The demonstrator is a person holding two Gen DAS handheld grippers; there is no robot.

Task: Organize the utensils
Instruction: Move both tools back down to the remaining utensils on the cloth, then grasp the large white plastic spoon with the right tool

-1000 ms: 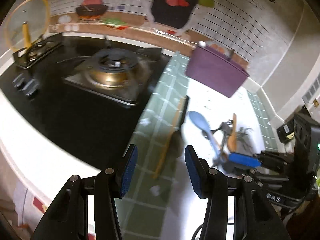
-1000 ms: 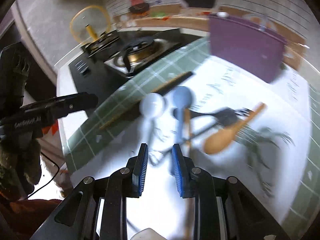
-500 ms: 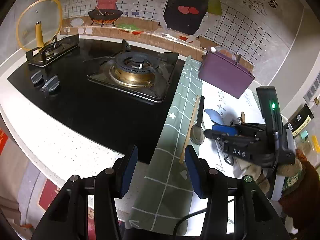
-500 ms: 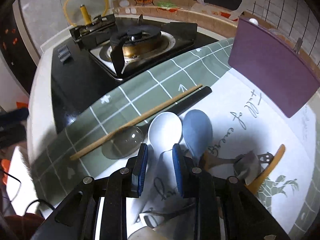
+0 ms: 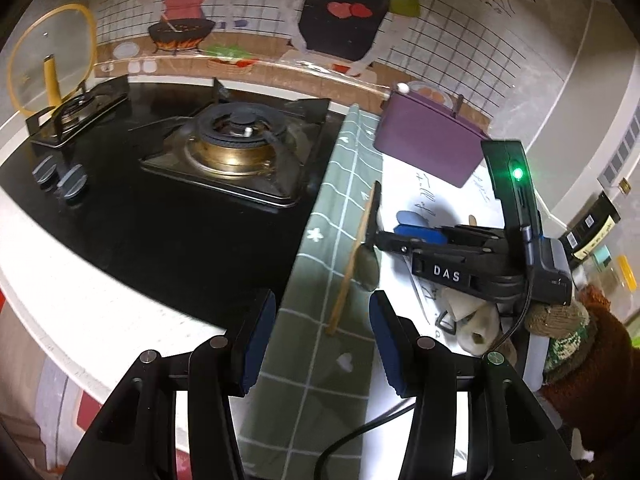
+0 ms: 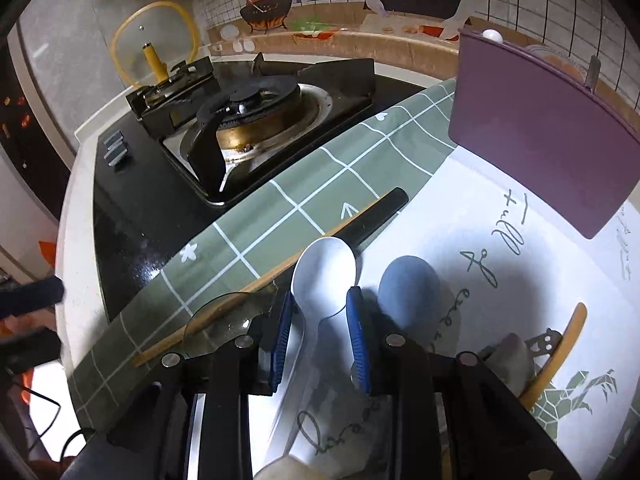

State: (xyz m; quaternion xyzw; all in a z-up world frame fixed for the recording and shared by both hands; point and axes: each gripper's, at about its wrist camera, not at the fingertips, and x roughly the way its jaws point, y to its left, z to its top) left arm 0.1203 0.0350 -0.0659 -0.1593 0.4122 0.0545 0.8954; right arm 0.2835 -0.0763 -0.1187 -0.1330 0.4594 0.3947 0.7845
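Utensils lie on a green-and-white cloth (image 6: 304, 196) beside the stove. In the right wrist view a white spoon (image 6: 324, 272) lies between the fingers of my right gripper (image 6: 318, 338), whose jaws stand apart around its neck. A blue spoon (image 6: 410, 286) lies just right of it. A wooden chopstick (image 6: 256, 284) and a black-handled clear ladle (image 6: 228, 324) lie to the left. A wooden spoon (image 6: 560, 352) lies at the right. My left gripper (image 5: 318, 344) is open and empty, low over the cloth's near edge, short of the chopstick (image 5: 352, 260). The right gripper (image 5: 436, 248) also shows in the left wrist view.
A purple cutting board (image 6: 540, 136) stands upright at the back of the cloth. A gas stove (image 5: 232, 148) on a black cooktop lies to the left, with a glass lid (image 5: 52, 68) on a rack behind it. Bottles (image 5: 596, 228) stand at the far right.
My right gripper has moved down and forward, so the white spoon now lies between its fingers. My left gripper has pulled back toward the counter's near edge.
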